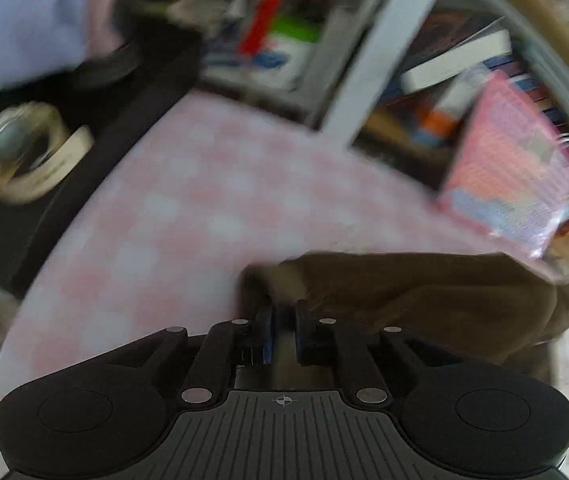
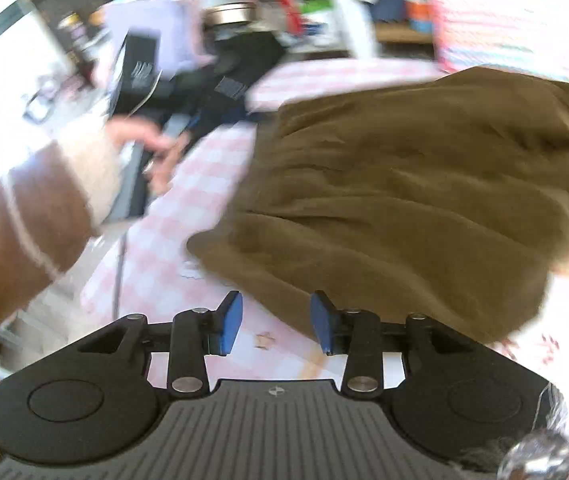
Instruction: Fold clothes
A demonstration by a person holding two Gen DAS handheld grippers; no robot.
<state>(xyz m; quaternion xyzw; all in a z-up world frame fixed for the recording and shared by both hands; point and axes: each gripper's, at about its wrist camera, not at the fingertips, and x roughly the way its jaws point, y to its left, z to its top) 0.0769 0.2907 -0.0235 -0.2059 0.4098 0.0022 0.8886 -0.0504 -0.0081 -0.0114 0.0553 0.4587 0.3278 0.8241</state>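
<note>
A brown garment (image 2: 416,200) lies bunched on the pink-and-white checked tablecloth (image 2: 208,164). In the left wrist view my left gripper (image 1: 283,318) is shut on a corner of the brown garment (image 1: 424,296), which trails off to the right. My right gripper (image 2: 276,312) hovers open just before the garment's near edge, with nothing between its blue pads (image 2: 233,320). Both views are blurred by motion.
A person's hand (image 2: 152,144) and brown striped sleeve (image 2: 16,220) hold the other gripper at left. Shelves with books (image 1: 460,60) stand behind the table. A pink patterned bag (image 1: 516,160) sits at the far right. Tape rolls (image 1: 24,152) lie on a dark surface left.
</note>
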